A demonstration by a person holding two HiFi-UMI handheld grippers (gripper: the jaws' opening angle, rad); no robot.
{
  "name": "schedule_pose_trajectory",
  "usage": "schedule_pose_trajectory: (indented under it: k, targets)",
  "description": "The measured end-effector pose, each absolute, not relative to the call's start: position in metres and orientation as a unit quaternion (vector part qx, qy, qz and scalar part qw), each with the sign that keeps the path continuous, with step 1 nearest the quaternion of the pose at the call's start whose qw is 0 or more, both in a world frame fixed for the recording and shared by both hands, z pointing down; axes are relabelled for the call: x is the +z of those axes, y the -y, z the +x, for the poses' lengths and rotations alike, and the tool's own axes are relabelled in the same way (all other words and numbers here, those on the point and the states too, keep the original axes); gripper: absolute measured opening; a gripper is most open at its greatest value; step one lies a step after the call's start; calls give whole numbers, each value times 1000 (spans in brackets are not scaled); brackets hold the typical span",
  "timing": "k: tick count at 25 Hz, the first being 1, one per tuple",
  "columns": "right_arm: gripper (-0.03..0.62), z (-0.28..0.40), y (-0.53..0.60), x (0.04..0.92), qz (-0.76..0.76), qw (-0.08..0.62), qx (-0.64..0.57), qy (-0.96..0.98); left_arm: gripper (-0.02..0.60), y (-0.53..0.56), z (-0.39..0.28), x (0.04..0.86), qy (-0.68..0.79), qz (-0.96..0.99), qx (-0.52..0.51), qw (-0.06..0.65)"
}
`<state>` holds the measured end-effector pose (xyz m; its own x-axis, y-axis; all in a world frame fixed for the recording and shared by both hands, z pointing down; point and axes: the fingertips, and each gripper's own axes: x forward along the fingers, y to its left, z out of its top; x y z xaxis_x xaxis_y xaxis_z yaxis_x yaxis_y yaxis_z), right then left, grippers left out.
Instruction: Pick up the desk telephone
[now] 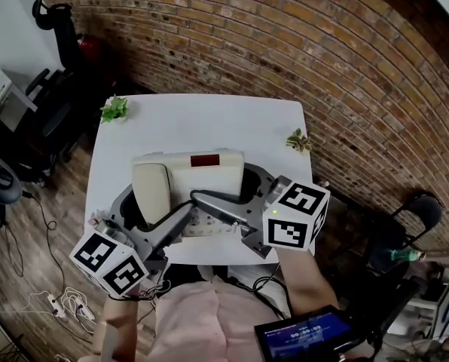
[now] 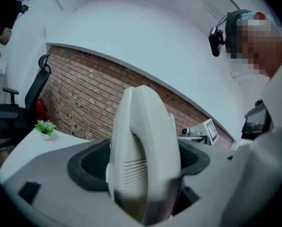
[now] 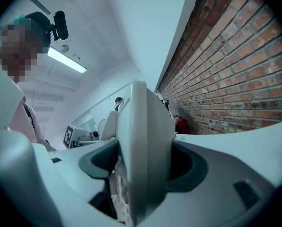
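A cream desk telephone (image 1: 197, 181) with its handset on the left and a dark red display hangs in the air above the white table (image 1: 202, 121). My left gripper (image 1: 134, 206) is shut on the phone's left end, where the handset (image 2: 143, 160) fills the space between the dark pads (image 2: 91, 162). At the phone's right end my right gripper (image 1: 253, 191) clamps the body's edge (image 3: 143, 160) between its own pads (image 3: 183, 167). Both grippers point nearly level, facing each other. The keypad shows partly under the jaws.
Two small green plants stand on the table, one at the far left corner (image 1: 114, 109), one at the right edge (image 1: 298, 140). A brick wall (image 1: 285, 44) runs behind it. Office chairs (image 1: 55, 21) stand left, cables lie on the wooden floor (image 1: 29, 277), a screen (image 1: 303, 334) hangs at my chest.
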<state>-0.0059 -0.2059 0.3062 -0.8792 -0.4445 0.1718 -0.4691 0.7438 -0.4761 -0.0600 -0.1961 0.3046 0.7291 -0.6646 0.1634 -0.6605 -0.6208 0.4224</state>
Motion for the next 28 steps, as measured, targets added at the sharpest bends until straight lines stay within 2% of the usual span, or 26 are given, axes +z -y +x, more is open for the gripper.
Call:
schedule_pose_trajectory:
  k: [7,28]
  targets:
    - [307,-2,189,273,241,30,242,940,422,178,-56,274,372,899,-14,230]
    - [307,5,176,265,242,22,236,941,419,166,-49,265,374,900,-12,223]
